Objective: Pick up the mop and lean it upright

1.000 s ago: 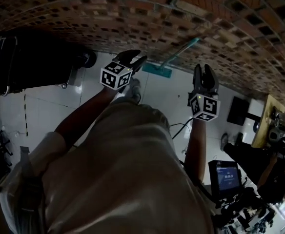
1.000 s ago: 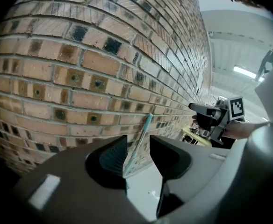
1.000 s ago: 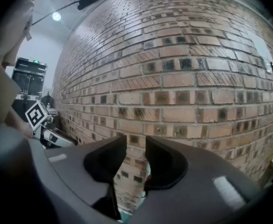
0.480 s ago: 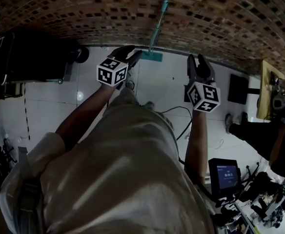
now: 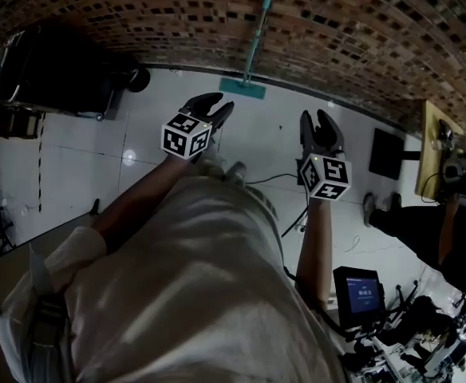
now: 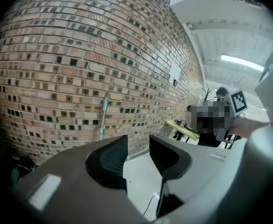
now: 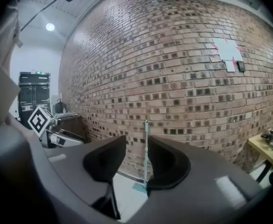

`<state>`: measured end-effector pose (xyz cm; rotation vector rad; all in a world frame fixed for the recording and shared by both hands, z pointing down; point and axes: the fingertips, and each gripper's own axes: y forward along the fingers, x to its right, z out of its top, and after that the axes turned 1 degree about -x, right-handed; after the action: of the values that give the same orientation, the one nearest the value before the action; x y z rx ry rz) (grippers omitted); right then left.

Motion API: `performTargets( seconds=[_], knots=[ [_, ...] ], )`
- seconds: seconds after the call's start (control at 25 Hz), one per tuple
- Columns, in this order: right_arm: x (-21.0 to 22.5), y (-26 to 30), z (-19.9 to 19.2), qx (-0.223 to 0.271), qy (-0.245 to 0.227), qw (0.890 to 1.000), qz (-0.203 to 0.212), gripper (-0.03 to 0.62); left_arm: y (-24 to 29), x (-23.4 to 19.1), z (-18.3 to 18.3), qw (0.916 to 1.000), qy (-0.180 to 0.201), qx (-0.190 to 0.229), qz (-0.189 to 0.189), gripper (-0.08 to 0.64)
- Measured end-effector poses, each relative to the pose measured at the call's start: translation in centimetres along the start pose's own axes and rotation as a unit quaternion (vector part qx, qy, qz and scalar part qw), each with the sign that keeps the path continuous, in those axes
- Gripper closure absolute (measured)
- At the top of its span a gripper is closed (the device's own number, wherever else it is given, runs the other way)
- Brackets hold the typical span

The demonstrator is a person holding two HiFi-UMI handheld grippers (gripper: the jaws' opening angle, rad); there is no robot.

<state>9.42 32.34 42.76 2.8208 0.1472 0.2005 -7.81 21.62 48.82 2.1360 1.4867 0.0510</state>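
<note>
Left gripper, right gripper empty, left gripper view hides mop head

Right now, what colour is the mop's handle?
Teal; the mop shows best in the head view.

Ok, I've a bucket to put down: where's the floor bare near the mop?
Bare white floor runs from the mop at the brick wall back to the left gripper and right gripper, and leftward to the dark cart. Crowded on the right: black mat, table, cable, person, monitor.
</note>
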Motion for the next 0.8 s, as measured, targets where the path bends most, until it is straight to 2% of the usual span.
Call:
performTargets(
  seconds=[0.36, 0.56, 0.68, 0.8],
  knots=[
    [-1.6, -3.0, -2.0, -0.005, 0.018, 1.000, -0.011, 0.451, -3.3, -1.1, -0.3, 0.9999, 0.013, 0.004, 0.008, 0.399],
    [-4.0, -2.6, -3.2, -0.016, 0.045, 0.999, -0.018, 0.451, -5.1, -3.1, -0.5, 0.9999, -0.001, 0.017, -0.003, 0.399],
    [-5.4, -2.0, -3.7, -0.019, 0.063, 0.997, -0.026, 0.451, -5.7, -4.8, -1.4, 0.9998, -0.014, 0.008, -0.013, 0.399],
    [-7.1, -1.4, -4.3, -0.021, 0.080, 0.996, -0.028, 0.451, -6.4, -6.3, -2.3, 0.9997, -0.010, -0.008, -0.021, 0.397]
  ],
)
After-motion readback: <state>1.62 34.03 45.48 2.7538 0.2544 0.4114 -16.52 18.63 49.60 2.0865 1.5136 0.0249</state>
